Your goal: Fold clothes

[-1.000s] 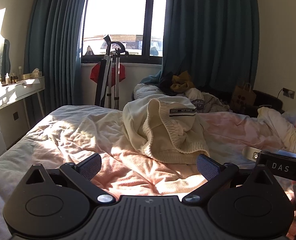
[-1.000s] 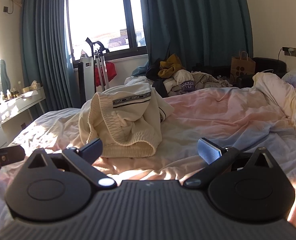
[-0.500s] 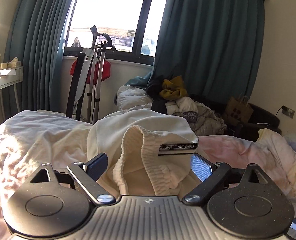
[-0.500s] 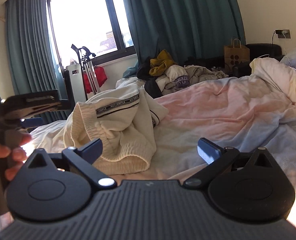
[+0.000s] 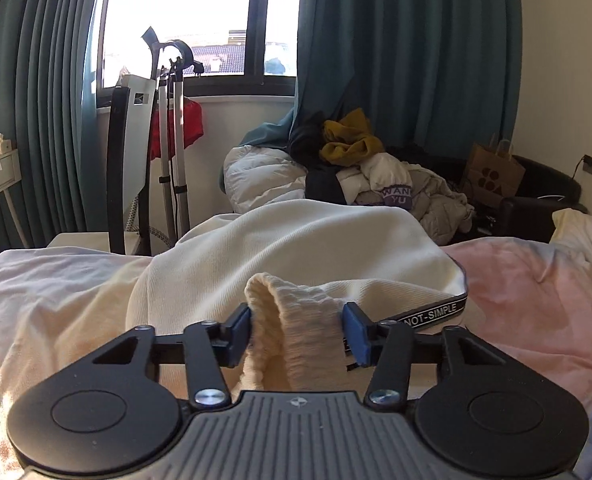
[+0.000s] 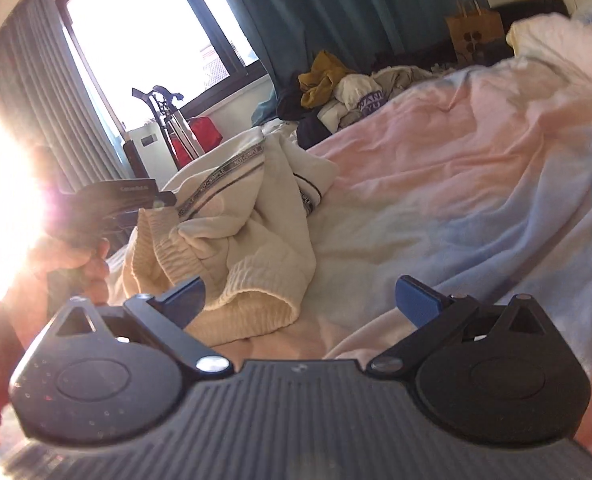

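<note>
A cream sweatshirt [image 5: 296, 248] with a ribbed hem and a black "NOT-SIMPLE" tape lies crumpled on the bed. My left gripper [image 5: 298, 330] is closed around its ribbed hem [image 5: 296, 332], the blue pads pressing the fold from both sides. In the right wrist view the sweatshirt [image 6: 252, 216] lies left of centre, with the left gripper [image 6: 116, 200] at its left edge. My right gripper [image 6: 302, 300] is open and empty, just in front of a ribbed cuff [image 6: 252, 312].
The bed has a rumpled pink and pale blue duvet [image 6: 476, 184]. A pile of clothes [image 5: 368, 176] lies past the bed's far end. A folded ironing board and metal stand [image 5: 152, 160] lean under the window. A paper bag [image 5: 492, 172] stands at the right wall.
My left gripper moved forward to the sweatshirt and closed on its ribbed hem. My right gripper moved closer to the garment and tilted, still open.
</note>
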Motion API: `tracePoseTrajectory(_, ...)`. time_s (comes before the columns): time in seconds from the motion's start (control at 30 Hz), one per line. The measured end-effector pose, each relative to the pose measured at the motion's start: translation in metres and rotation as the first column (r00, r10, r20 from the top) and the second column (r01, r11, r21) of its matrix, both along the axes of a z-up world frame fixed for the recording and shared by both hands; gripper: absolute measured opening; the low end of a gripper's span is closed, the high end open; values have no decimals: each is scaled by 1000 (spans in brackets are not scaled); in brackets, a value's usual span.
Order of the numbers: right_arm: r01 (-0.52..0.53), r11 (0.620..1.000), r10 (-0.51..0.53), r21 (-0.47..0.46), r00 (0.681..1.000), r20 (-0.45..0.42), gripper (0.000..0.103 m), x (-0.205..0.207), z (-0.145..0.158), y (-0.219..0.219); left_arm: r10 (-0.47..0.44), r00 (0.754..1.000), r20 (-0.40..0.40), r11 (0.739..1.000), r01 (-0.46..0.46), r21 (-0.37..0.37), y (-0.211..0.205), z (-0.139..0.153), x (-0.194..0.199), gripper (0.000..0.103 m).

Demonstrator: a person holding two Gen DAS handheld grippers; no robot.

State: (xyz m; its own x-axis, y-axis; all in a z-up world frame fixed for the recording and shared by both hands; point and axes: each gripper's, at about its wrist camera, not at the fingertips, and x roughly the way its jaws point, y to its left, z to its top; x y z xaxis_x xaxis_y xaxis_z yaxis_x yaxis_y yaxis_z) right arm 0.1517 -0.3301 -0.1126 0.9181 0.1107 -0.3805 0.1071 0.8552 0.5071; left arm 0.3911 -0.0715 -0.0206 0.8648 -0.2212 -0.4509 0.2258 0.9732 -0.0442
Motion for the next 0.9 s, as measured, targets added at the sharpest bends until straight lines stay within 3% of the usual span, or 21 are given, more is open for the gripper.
tracePoseTrajectory(0.03, -6, 1000, 6, 25, 1000, -7, 103, 1, -2, -1, -2, 1000, 9, 1000, 2, -19, 1, 6, -9, 35)
tracePoseTrajectory(0.07, -9, 999, 9, 35, 1000, -11, 103, 2, -3, 0, -4, 1000, 18, 999, 4, -37, 3, 12, -18, 14)
tracePoseTrajectory(0.2, -24, 1000, 24, -16, 1000, -7, 103, -6, 0, 6, -69, 994, 83, 996, 74, -58, 17, 44, -79, 12)
tracePoseTrajectory(0.43, -139, 990, 137, 22, 989, 54, 103, -28, 18, 14, -21, 985, 169, 986, 49, -162, 77, 96, -197, 10)
tracePoseTrajectory(0.63, -201, 975, 197, 92, 979, 42, 103, -46, 22, 24, 118, 984, 135, 959, -78, -274, 152, 75, -263, 10)
tracePoseTrajectory(0.77, -235, 958, 238, 166, 971, 1, 103, -45, 11, 38, 225, 974, 32, 913, -199, -357, 198, 40, -262, 11)
tracePoseTrajectory(0.9, -275, 938, 285, 210, 958, -20, 103, -37, -2, 52, 260, 966, -17, 864, -240, -442, 227, 28, -256, 11)
